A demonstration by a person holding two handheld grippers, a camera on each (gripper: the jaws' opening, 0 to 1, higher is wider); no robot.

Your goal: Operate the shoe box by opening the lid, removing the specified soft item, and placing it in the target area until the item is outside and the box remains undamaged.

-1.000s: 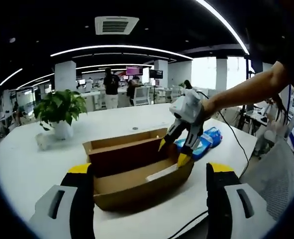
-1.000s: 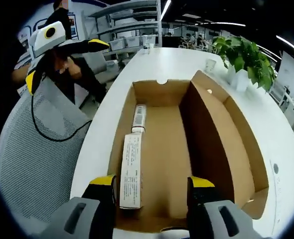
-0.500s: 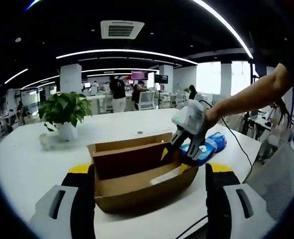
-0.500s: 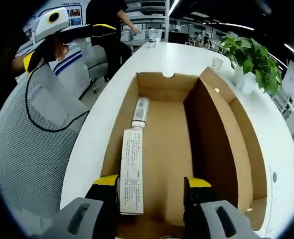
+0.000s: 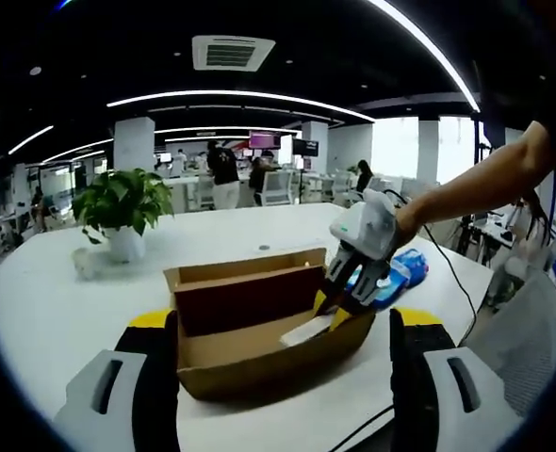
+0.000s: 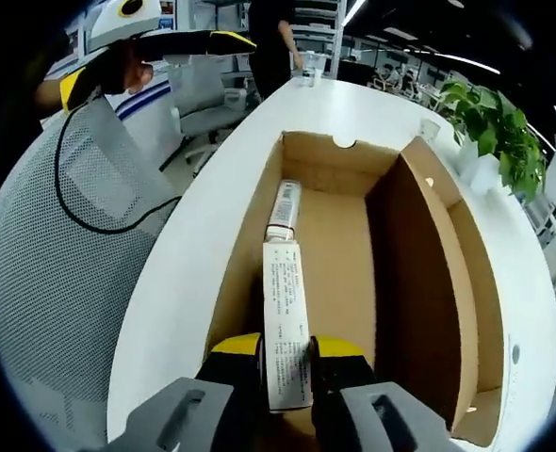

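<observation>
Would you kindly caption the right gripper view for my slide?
Right tool closing on a flat white printed tube inside the open brown cardboard shoe box.

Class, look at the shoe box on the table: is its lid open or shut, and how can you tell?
Open. In the right gripper view the shoe box shows its bare cardboard floor and a white tube lying inside, with the lid standing up along one side.

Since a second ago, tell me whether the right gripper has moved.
Yes. The right gripper has dropped into the shoe box, jaws closed around the white tube.
</observation>
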